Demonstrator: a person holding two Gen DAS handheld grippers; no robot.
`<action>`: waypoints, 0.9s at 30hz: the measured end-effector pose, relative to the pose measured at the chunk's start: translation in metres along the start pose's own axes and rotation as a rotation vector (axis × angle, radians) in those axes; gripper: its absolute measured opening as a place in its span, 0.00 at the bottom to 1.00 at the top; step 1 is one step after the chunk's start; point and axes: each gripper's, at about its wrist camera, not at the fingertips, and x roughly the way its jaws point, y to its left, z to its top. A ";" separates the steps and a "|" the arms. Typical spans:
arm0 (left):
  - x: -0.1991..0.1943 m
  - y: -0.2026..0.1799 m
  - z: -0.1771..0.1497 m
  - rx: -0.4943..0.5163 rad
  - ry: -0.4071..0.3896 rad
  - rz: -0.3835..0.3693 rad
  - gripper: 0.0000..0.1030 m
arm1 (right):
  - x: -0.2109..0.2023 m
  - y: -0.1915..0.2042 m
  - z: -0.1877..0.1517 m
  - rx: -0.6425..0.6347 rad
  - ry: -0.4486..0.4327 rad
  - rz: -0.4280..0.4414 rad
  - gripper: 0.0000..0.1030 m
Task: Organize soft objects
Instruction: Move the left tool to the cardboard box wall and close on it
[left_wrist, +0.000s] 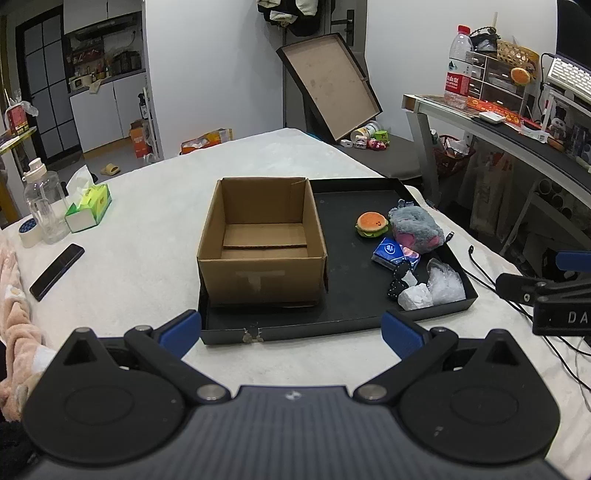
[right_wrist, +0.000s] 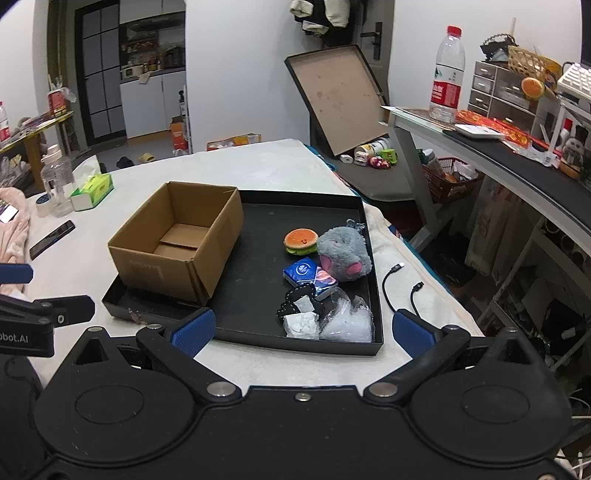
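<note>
Both spread wide, holding nothing: left gripper (left_wrist: 291, 328), right gripper (right_wrist: 302, 328). Soft toys, burger (right_wrist: 300, 241) and grey plush (right_wrist: 344, 254), on black tray (right_wrist: 255, 254) beside cardboard box (left_wrist: 262, 240). Only right view: two loose cable ends (right_wrist: 406, 277).

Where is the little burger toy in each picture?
Left wrist view: the small orange plush burger toy sits right of centre, in the black tray.
Right wrist view: it sits at centre, left of the grey furry plush.
Shared landmark: the open brown cardboard box, left of it.
</note>
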 end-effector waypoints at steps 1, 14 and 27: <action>0.002 0.001 0.001 -0.002 0.004 -0.001 1.00 | 0.001 -0.001 0.000 0.003 0.003 -0.001 1.00; 0.007 0.003 0.005 -0.007 0.005 -0.004 1.00 | 0.002 0.006 0.005 -0.018 -0.001 0.010 1.00; 0.011 0.006 0.015 -0.010 -0.002 0.002 1.00 | 0.004 0.003 0.013 -0.002 -0.004 0.004 1.00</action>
